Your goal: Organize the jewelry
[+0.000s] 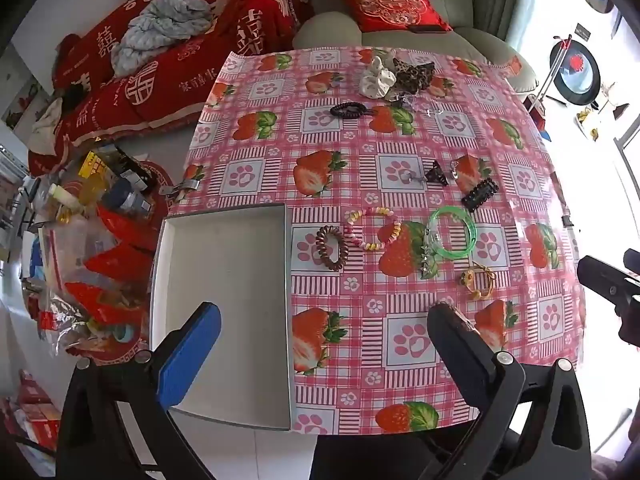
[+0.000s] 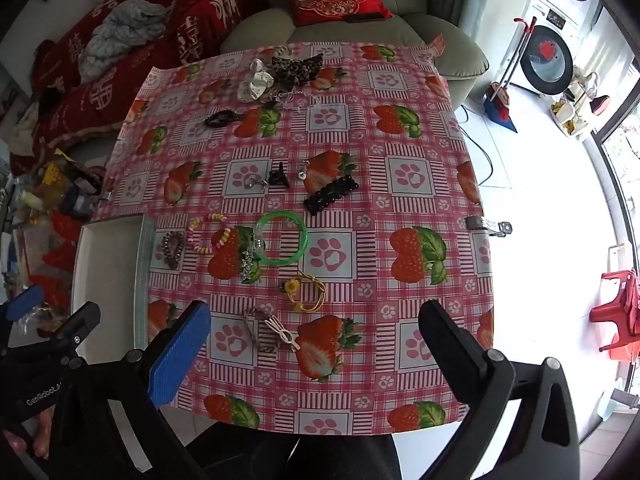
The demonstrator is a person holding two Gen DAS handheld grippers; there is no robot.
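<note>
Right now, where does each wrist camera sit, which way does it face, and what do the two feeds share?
Left wrist: on the left gripper, angled steeply down at the white tray and table's left half; own open fingers show, right gripper at the edge.
Right wrist: on the right gripper, angled down at the tablecloth; own open fingers, left gripper and a hand.
Shared: green bangle, tray, armchair.

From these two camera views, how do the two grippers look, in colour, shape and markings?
Both look alike. The left gripper and the right gripper each have a black angular frame with round silver bolts and two long fingers: one faced with a ribbed blue pad, the other black. White lettering reading GenRobot marks the left one's body.
</note>
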